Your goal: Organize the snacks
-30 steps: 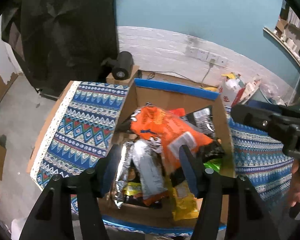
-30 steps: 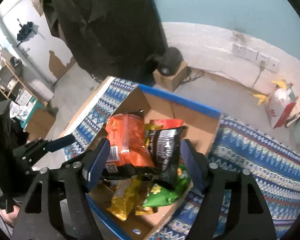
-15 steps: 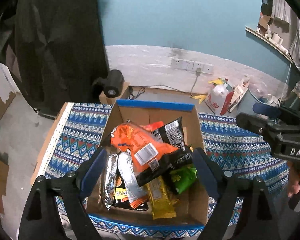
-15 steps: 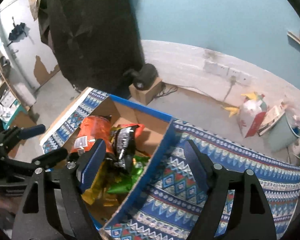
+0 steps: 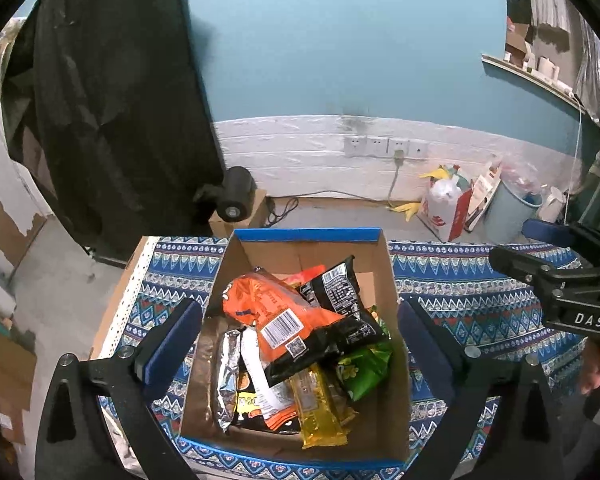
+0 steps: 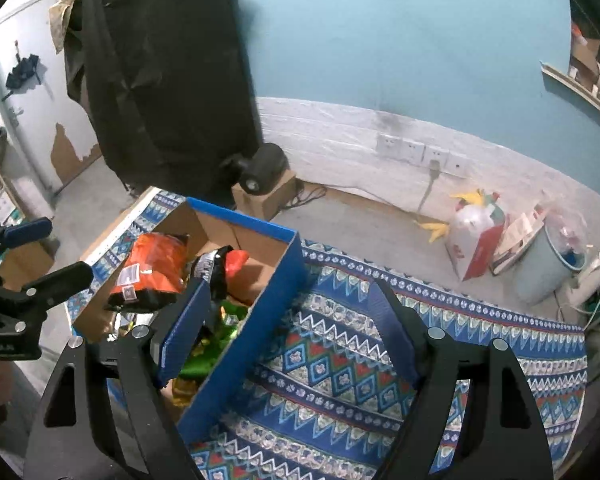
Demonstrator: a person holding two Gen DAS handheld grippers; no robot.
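A blue-edged cardboard box (image 5: 308, 235) sits on a patterned cloth (image 5: 480, 292) and holds several snack bags. An orange bag (image 5: 272, 304) lies on top, with a black bag (image 5: 336, 292), a green bag (image 5: 364, 368), a yellow bag (image 5: 320, 408) and a silver bag (image 5: 228, 372) around it. My left gripper (image 5: 300, 348) is open and empty, raised above the box. My right gripper (image 6: 288, 332) is open and empty, over the box's right wall (image 6: 260, 320) and the cloth (image 6: 340, 360). The orange bag (image 6: 152, 268) shows in the right wrist view too.
The table's left edge (image 5: 120, 304) drops to the floor. Beyond the table stand a small box with a black camera (image 5: 236, 200), a white and red bag (image 5: 444, 204) and a blue bin (image 5: 508, 208). A dark cloth (image 5: 112, 100) hangs at back left.
Both grippers have pulled up and back from the box. The right one has swung right, now straddling the box's right wall. The snacks have not moved.
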